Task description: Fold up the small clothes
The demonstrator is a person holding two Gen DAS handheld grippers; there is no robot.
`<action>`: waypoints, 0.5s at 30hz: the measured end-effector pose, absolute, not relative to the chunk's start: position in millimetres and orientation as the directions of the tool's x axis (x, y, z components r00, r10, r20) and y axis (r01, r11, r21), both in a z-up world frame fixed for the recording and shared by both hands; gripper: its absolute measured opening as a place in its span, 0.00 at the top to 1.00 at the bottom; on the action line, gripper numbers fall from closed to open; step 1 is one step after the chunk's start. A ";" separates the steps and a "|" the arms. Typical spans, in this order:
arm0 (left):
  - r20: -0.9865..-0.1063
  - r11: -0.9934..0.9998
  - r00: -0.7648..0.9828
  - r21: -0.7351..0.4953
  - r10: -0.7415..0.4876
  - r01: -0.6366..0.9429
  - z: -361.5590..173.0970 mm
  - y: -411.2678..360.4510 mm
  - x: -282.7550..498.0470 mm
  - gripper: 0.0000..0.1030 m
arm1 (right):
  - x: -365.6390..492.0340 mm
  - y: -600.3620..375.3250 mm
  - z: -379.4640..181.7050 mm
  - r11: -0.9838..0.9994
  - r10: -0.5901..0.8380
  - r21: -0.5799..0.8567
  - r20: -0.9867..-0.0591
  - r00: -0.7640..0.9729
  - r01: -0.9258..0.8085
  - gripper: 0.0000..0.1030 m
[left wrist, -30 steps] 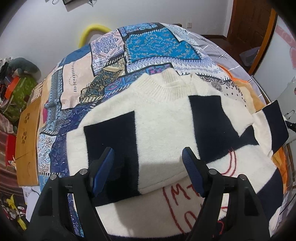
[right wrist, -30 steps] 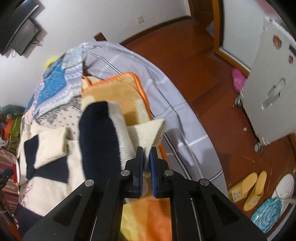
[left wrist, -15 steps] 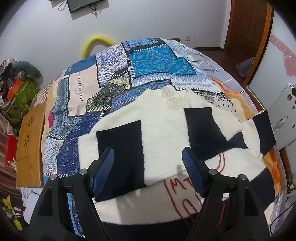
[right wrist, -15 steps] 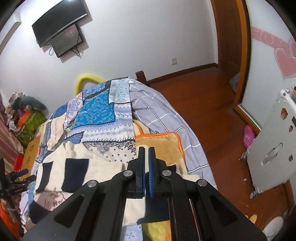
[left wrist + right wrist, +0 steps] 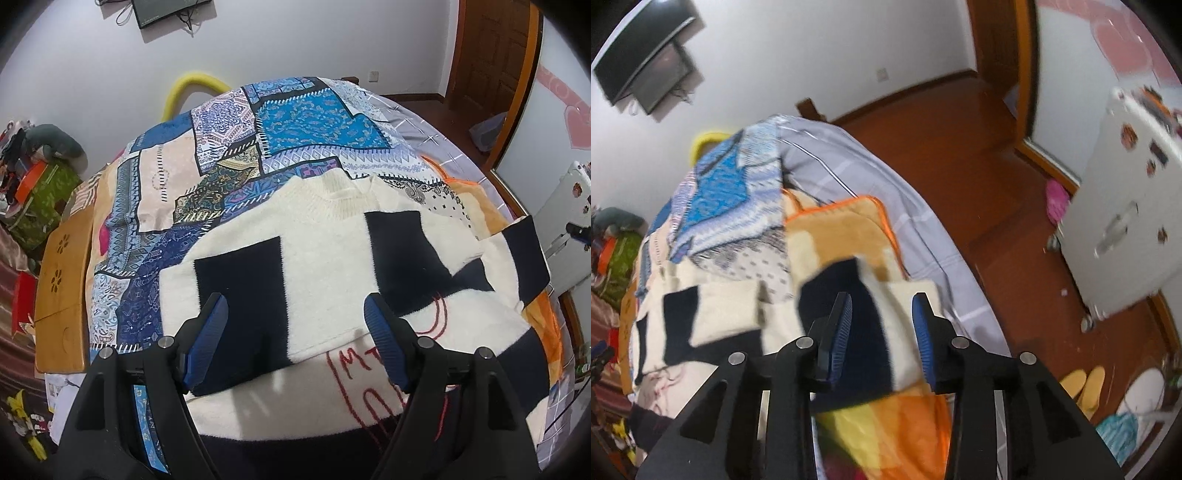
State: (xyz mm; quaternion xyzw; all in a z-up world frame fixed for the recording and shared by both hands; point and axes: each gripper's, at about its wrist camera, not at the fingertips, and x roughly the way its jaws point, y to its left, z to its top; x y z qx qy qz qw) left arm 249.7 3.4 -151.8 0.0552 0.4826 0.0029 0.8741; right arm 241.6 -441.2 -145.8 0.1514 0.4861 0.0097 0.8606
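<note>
From the left wrist, the fuzzy cream knitted sweater with navy blocks and red stitched lettering (image 5: 325,280) lies flat on the patchwork-covered bed (image 5: 236,147), collar toward the far wall, hem nearest the camera. One sleeve is already folded across the chest; the other sleeve (image 5: 517,258) runs out to the right edge of the bed. The left gripper (image 5: 295,336) hovers above the lower body of the sweater, its jaws spread wide and released, nothing between them.

From the right wrist, blurred by motion, the right gripper (image 5: 881,338) hangs over that outstretched cream-and-navy sleeve (image 5: 875,317), which lies on an orange plush blanket (image 5: 834,236). Its jaws are opening; the sleeve shows in the gap below them, but the pads do not press on it. The sleeve's long axis runs away from the camera toward the cuff, roughly in line with the jaws, so the right hand is plainly the nearer one for folding it inward.
</note>
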 end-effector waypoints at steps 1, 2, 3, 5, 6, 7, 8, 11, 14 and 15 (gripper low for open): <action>-0.845 0.993 0.532 0.101 0.058 0.052 -152.9 1.6 250.8 0.27 | 240.1 -444.9 -150.6 0.951 0.165 0.274 -0.840 0.516 0.141 0.70; -0.846 0.993 0.529 0.103 0.059 0.055 -154.1 -0.2 251.9 0.27 | 240.1 -448.5 -157.4 0.948 0.167 0.278 -0.848 0.502 0.154 0.70; -0.848 0.993 0.527 0.105 0.058 0.059 -155.5 -2.6 253.0 0.27 | 240.3 -452.5 -165.1 0.944 0.172 0.285 -0.855 0.489 0.167 0.70; -0.851 0.992 0.522 0.108 0.058 0.066 -158.0 -6.9 255.5 0.27 | 241.4 -458.7 -178.6 0.933 0.188 0.305 -0.865 0.464 0.191 0.70; -0.853 0.992 0.519 0.109 0.058 0.068 -159.3 -8.8 257.0 0.27 | 242.2 -461.7 -185.9 0.926 0.199 0.318 -0.870 0.452 0.204 0.70; -0.855 0.991 0.516 0.110 0.057 0.071 -160.7 -10.7 258.3 0.27 | 243.0 -464.0 -193.3 0.918 0.210 0.331 -0.873 0.440 0.217 0.70; -0.856 0.991 0.513 0.110 0.057 0.073 -162.3 -12.6 259.9 0.27 | 243.8 -465.6 -199.9 0.911 0.223 0.343 -0.876 0.428 0.228 0.70; -0.862 0.990 0.503 0.118 0.062 0.080 -166.6 -16.9 263.9 0.27 | 245.9 -468.1 -217.1 0.896 0.251 0.367 -0.883 0.397 0.249 0.70; -0.866 0.988 0.495 0.126 0.067 0.086 -171.0 -19.7 267.2 0.27 | 248.0 -468.6 -228.0 0.885 0.269 0.384 -0.884 0.383 0.264 0.70; -0.868 0.988 0.492 0.128 0.069 0.086 -172.5 -20.4 268.6 0.27 | 248.4 -470.0 -230.7 0.876 0.279 0.397 -0.880 0.384 0.273 0.70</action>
